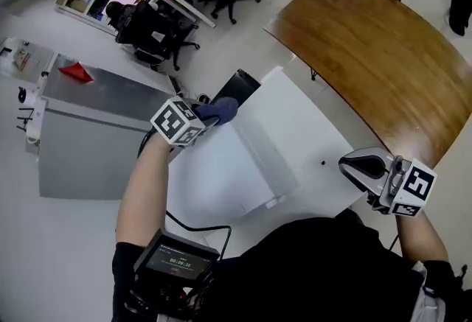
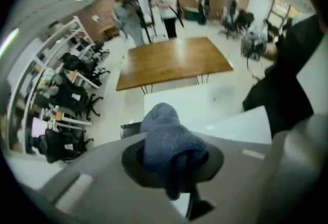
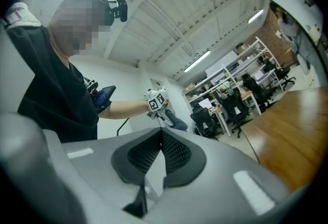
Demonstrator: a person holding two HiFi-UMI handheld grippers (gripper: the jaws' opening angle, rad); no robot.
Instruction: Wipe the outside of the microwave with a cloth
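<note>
Two hand-held grippers show in the head view. The left hand-held gripper [image 1: 210,113] sits just left of the frame's centre, clamped on a blue cloth [image 1: 223,108]. The cloth bulges out past the jaw tips toward the upper right, over the far end of the white microwave [image 1: 221,173] and beside a dark panel [image 1: 240,85]. The microwave stands on a white desk [image 1: 317,129]. The right hand-held gripper [image 1: 352,166] hangs at the lower right, well apart from the cloth, over the desk's near edge. A wooden desk [image 1: 369,40] fills the upper right.

In the left gripper view the cloth [image 2: 164,136] is pinched between the jaws at lower centre. It is a rolled bundle whose long axis runs up the frame, with its rounded end sticking out beyond the jaws and a short tail hanging below them. A white face of the microwave [image 2: 241,128] slants across the right, and the white desk [image 2: 195,102] lies behind the cloth.

In the right gripper view the right hand-held gripper [image 3: 161,151] has its jaws brought together with nothing between them. The left one's marker cube [image 3: 156,101] shows above them at mid frame, with the cloth [image 3: 177,123] trailing from it down to the right.
</note>
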